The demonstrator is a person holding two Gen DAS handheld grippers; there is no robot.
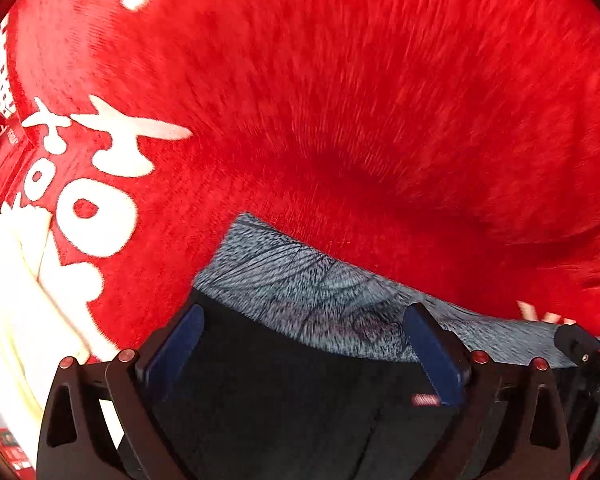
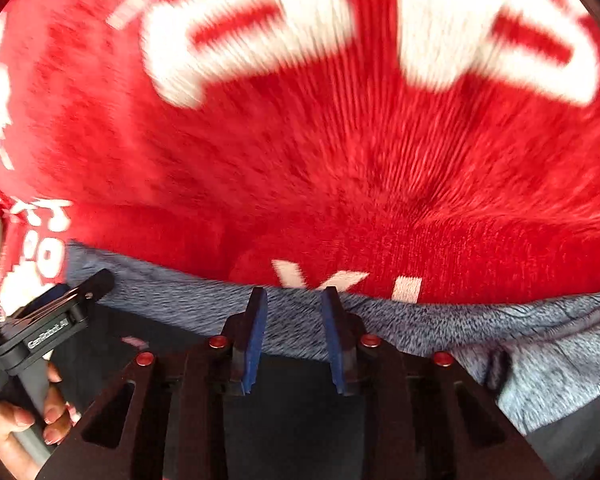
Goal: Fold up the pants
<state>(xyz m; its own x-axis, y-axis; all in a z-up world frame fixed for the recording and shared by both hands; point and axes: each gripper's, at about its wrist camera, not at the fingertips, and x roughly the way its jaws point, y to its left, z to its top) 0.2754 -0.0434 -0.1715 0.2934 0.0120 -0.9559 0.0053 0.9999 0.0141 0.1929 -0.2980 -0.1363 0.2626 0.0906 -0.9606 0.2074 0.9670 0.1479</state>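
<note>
The pants lie on a red blanket: a grey fleecy lining band [image 1: 324, 300] at the waist and black outer cloth [image 1: 284, 392] nearer me. My left gripper [image 1: 306, 314] is open, its blue pads wide apart over the waistband's left end. In the right wrist view the same grey band [image 2: 460, 328] runs across the frame. My right gripper [image 2: 294, 294] is open with a narrower gap, its blue fingertips at the grey band's far edge. The cloth is not pinched by either. The left gripper's body [image 2: 56, 320] and the hand holding it show at the left.
A red fleece blanket with white lettering [image 1: 340, 100] covers the whole surface and also fills the right wrist view [image 2: 300, 160]. A white folded cloth [image 1: 12, 300] lies at the far left. Both views are motion-blurred.
</note>
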